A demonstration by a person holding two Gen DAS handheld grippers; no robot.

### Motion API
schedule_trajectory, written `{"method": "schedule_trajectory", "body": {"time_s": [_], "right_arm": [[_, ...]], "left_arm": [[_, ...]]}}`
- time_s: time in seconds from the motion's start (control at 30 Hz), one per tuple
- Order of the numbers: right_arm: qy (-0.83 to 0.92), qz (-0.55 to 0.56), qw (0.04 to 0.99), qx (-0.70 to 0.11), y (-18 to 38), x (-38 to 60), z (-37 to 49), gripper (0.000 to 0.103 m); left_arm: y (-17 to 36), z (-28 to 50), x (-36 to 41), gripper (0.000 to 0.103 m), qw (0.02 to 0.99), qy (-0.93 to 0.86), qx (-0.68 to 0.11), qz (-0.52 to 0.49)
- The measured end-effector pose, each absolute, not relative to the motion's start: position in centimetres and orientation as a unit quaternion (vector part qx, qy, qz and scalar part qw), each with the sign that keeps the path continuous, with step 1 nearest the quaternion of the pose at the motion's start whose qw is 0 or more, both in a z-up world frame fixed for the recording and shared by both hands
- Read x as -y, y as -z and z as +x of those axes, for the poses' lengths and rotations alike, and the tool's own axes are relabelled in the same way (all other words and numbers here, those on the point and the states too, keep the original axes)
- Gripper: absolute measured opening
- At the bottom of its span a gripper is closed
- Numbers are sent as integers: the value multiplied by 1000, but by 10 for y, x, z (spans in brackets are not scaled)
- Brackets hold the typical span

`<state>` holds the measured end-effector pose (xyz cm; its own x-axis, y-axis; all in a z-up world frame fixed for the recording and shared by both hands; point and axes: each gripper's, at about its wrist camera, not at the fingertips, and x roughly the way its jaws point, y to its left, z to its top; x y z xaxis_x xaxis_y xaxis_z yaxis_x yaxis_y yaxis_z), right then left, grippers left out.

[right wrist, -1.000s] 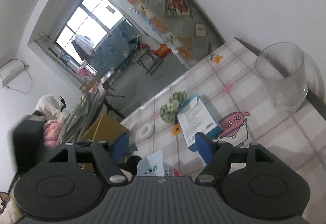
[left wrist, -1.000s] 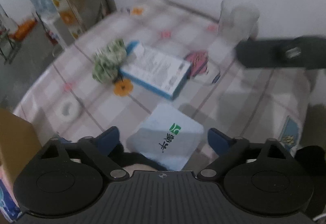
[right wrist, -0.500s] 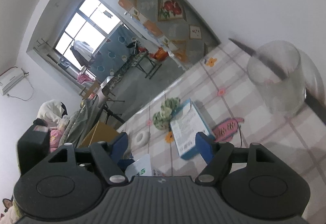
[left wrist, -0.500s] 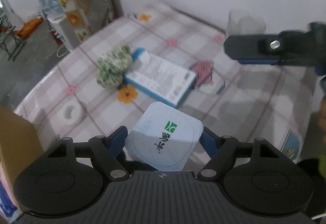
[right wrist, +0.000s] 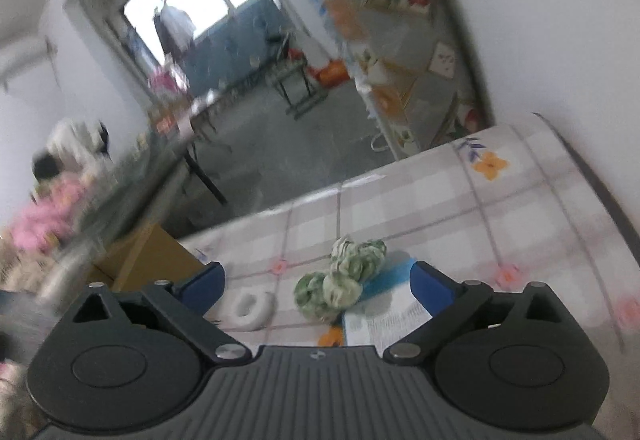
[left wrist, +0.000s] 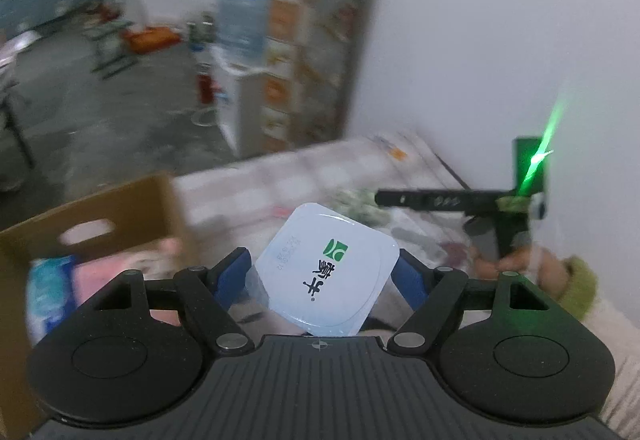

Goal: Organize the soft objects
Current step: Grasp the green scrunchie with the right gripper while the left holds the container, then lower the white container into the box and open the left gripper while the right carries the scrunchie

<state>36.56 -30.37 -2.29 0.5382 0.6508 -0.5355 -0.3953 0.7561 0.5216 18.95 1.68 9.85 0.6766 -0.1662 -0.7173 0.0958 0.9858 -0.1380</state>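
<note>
Left gripper [left wrist: 322,276]: is holding a yogurt cup [left wrist: 326,274] between its blue pads, lid facing the camera, lifted clear of the table [left wrist: 288,175].
Box [left wrist: 92,224]: is lying down and to the left of the held cup, open, with soft pink and blue items inside, though blur is hiding what they are.
Key relation: the cup is sitting right of the box opening, so a carry to the left looks like the coming move; the left hand is the nearer one to the box.
Right gripper [right wrist: 318,280]: its jaws are opening, nothing between them.
Green cloth [right wrist: 340,282]: is lying bunched on the table straight ahead of the right fingers, touching a book [right wrist: 384,316] on its right, a white ring [right wrist: 250,306] just left.
</note>
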Motion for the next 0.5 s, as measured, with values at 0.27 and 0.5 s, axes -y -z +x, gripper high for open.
{"method": "schedule_trajectory", "body": {"time_s": [0.27, 0.5], "right_arm": [[-271, 11, 869, -415, 62, 230, 406, 61], [-274, -32, 864, -422, 67, 217, 398, 45]], "left_arm": [[-120, 140, -85, 77, 924, -29, -367, -98], [-120, 95, -119, 77, 921, -83, -358, -127]]}}
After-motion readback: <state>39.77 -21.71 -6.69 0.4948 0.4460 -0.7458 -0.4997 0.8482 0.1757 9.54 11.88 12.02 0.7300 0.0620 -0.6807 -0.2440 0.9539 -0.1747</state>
